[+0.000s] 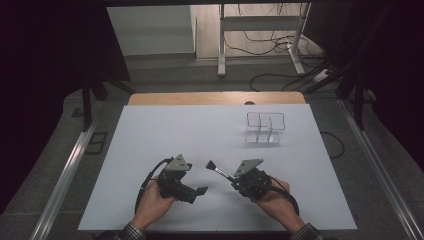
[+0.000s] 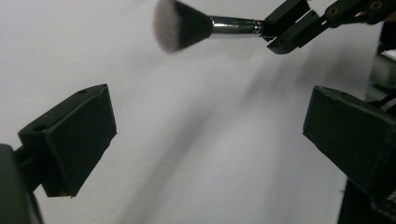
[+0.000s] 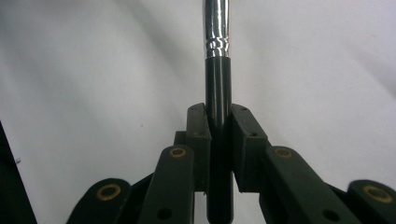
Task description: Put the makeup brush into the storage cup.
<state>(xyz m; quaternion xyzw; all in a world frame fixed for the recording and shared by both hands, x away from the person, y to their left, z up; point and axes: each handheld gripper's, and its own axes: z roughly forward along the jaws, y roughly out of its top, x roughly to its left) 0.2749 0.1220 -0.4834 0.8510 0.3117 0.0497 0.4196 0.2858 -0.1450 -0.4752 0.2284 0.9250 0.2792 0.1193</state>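
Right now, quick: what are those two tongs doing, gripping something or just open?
Left tongs: open, holding nothing.
Right tongs: closed on the black handle of a makeup brush.

Lighting, high view: we record a dim room, black at both sides and corners; the white table sheet (image 1: pixel 200 145) is the brightest surface, evenly lit from above, with a pale floor patch (image 1: pixel 150 30) beyond.

Shadows: we note short, soft ones under the left gripper (image 1: pixel 200 191) and right gripper (image 1: pixel 231 178).

Left gripper view: we log broad, diffuse shadow bands slanting over the sheet; the brush (image 2: pixel 182 25) has blurred, soft-edged bristles, and its metal ferrule carries a small glare. The near jaws read dark, with little detail.

Right gripper view: we find the ferrule (image 3: pixel 216 28) with bright streaks and the sheet shading grey towards the corners.
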